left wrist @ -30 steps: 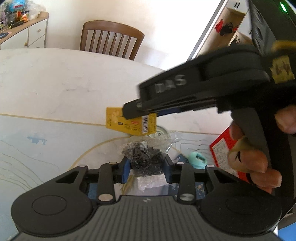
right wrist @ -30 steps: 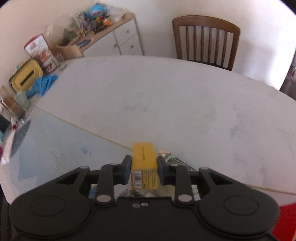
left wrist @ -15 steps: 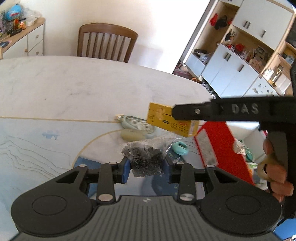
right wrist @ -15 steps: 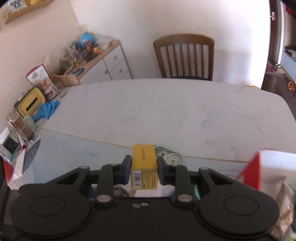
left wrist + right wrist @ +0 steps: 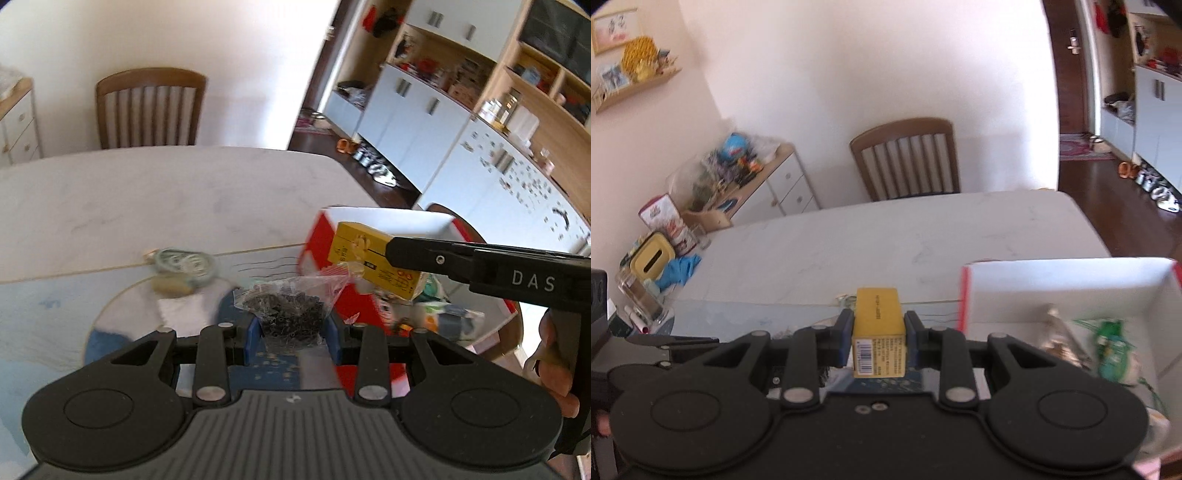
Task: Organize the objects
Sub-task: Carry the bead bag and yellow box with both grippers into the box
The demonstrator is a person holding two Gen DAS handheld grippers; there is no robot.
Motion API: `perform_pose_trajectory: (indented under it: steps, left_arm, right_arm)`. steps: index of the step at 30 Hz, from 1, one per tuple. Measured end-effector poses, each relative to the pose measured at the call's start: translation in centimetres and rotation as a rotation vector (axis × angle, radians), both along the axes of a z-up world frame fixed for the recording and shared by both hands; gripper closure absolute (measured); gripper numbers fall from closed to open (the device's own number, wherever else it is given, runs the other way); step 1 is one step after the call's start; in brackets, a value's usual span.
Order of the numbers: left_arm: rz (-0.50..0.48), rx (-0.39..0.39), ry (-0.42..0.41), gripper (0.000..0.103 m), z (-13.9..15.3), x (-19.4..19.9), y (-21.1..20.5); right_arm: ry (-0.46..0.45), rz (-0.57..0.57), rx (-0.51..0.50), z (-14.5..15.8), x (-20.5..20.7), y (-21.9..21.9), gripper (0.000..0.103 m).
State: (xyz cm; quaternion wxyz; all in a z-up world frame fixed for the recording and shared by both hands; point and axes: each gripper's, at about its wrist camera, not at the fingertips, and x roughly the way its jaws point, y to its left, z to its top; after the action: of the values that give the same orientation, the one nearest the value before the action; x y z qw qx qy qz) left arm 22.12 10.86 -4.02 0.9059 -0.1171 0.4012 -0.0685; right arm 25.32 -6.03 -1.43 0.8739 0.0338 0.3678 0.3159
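Observation:
My left gripper (image 5: 291, 326) is shut on a clear plastic bag of small black parts (image 5: 286, 315), held above the table. My right gripper (image 5: 878, 341) is shut on a small yellow box (image 5: 878, 332); in the left wrist view the yellow box (image 5: 373, 264) hangs over the near left corner of a red and white open box (image 5: 369, 219). In the right wrist view the red and white box (image 5: 1052, 280) lies to the right and holds a green packet (image 5: 1110, 347) and other small items.
A tape dispenser (image 5: 184, 262) and a beige lump (image 5: 171, 286) lie on the marble table (image 5: 147, 199). A wooden chair (image 5: 908, 158) stands at the far side. A cluttered sideboard (image 5: 738, 184) stands at the left. White cabinets (image 5: 424, 122) line the right wall.
Both grippers have swung right, toward the red and white box. The yellow box has come over the box's corner. Both grips are unchanged.

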Motion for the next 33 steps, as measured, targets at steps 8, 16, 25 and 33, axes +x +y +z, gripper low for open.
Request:
perform_pose_trajectory:
  steps: [8,16,25,33]
  left_arm:
    - [-0.070,0.050,-0.012,0.068,0.9,1.7,-5.8]
    - [-0.146,0.099,0.009,0.068,0.5,4.3,-12.2]
    - [-0.203,0.152,0.085,0.068,-1.9,8.1,-18.0]
    - [-0.244,0.196,0.172,0.068,-5.3,11.1,-21.4]
  right_arm:
    - [-0.006,-0.081,0.013,-0.2,0.4,-7.6,0.076]
    - [-0.022,-0.153,-0.001,-1.2,1.4,-14.1,0.076]
    - [-0.004,-0.206,-0.044,-3.5,3.7,-18.8,0.076]
    - [0.023,-0.173,-0.101,-6.5,5.7,-19.1,0.076]
